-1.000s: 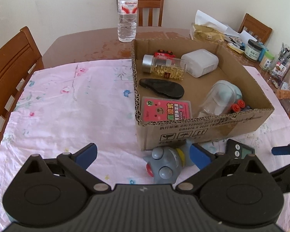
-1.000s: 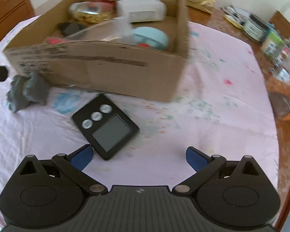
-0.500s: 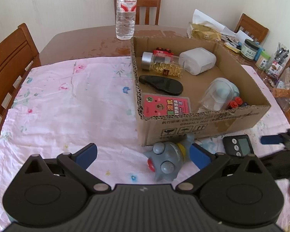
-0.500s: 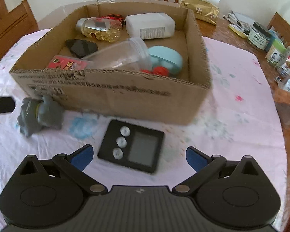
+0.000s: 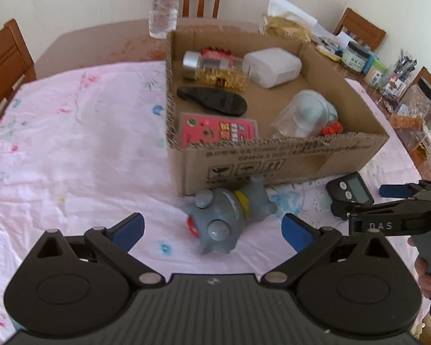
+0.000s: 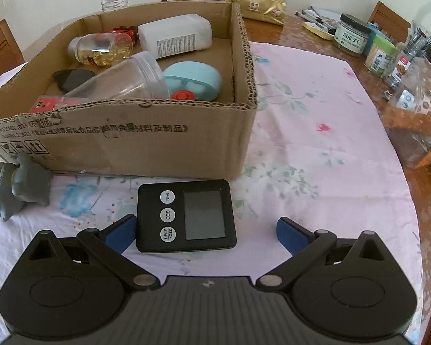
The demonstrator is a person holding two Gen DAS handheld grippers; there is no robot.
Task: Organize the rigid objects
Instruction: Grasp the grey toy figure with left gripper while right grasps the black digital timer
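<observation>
The toy (image 5: 225,221), a grey round figure with a red mouth and a yellow band, lies on its side on the pink cloth (image 5: 71,143), just in front of the box's (image 5: 273,161) near left corner. Its long axis runs diagonally: the face points toward the left gripper (image 5: 212,228), the tail end points at the box wall and touches or nearly touches it. The left gripper hovers with its jaws spread wide; the toy's face end lies between the blue pads (image 5: 130,227), touching neither.

To the right, the timer (image 6: 185,215) lies flat and face up on the cloth, in front of the box's near right part and clear of the wall. Its long axis runs left to right in the right wrist view, buttons on the left, screen on the right. The right gripper (image 6: 205,231) is also wide open, holding nothing; its left pad (image 6: 120,233) sits just beside the timer's left edge, the right pad well apart from it.

The box is open-topped. Along its left side lie a pink card (image 5: 218,132), a black case (image 5: 212,102) and a bottle (image 5: 212,69) of yellow capsules on its side. Further right are a white container (image 5: 271,67), a clear jar (image 6: 123,79) tipped over, a pale blue case (image 6: 194,82) and a red piece (image 6: 182,95) by the near wall.

Behind the box stands a water bottle (image 5: 163,5).
</observation>
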